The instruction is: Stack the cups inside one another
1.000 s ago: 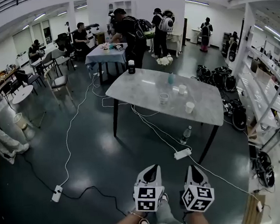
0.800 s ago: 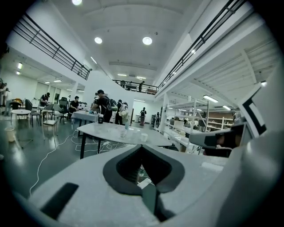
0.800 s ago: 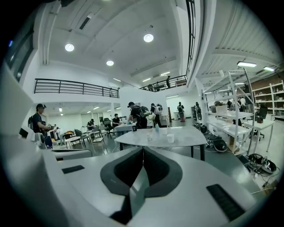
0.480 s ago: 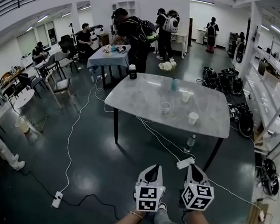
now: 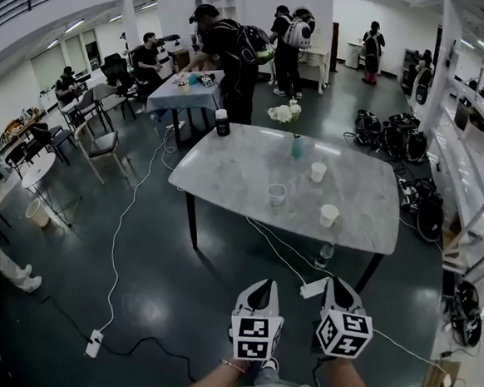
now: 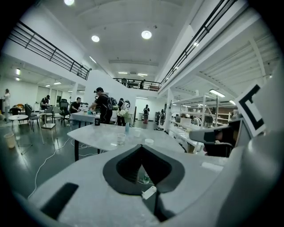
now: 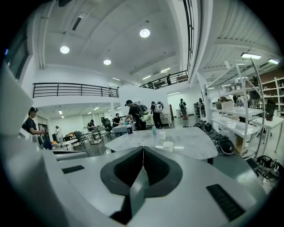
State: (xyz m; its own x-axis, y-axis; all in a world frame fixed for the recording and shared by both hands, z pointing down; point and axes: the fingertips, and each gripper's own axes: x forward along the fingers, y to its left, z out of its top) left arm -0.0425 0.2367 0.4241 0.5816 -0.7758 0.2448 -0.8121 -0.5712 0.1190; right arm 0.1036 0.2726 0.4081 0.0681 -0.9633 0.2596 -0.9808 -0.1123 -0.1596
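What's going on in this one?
A person holds the left gripper and right gripper out in front, both shut and empty, well short of the grey table. On it stand a clear cup, a far white cup and a near white cup, all apart and unstacked. No cup is being touched.

White tools (image 5: 268, 285), black-patterned cubes (image 5: 255, 339)

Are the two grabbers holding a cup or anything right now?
Nothing is held. The left gripper and the right gripper are both shut and empty.
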